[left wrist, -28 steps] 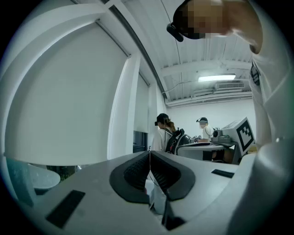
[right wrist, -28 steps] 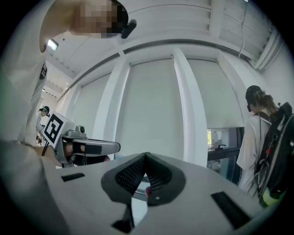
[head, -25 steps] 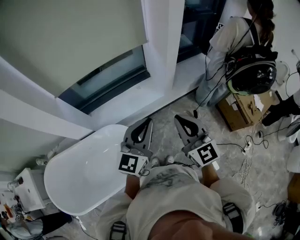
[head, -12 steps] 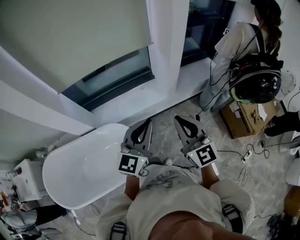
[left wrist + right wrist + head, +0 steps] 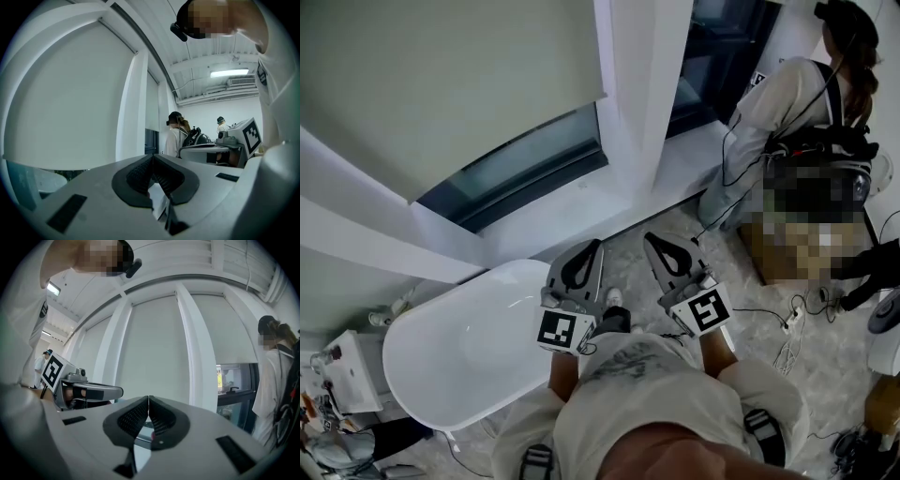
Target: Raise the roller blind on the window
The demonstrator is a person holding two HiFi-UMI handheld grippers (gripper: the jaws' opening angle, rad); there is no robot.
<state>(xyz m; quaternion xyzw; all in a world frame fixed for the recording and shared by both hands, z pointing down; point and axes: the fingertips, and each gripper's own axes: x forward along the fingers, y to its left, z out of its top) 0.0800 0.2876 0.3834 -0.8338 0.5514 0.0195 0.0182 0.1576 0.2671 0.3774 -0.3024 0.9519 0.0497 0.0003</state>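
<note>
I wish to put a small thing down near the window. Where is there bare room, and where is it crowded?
The white oval top is bare, from the wall to the left gripper. The sill under the glass is bare too. The floor at right is crowded, with cables and another person.

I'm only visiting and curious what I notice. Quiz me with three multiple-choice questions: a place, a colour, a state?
1. The white oval bathtub sits:
A) left of the left gripper
B) right of both grippers
C) between the grippers

2. The fabric roller blind is:
A) red
B) pale beige
C) black

3. The jaws of the left gripper and the right gripper are:
A) wide apart
B) shut on a cord
C) shut, empty

Answers: 1 A, the head view shows it lower left; 2 B, plain pale cloth; 3 C, each gripper view shows jaws touching, nothing between.
</note>
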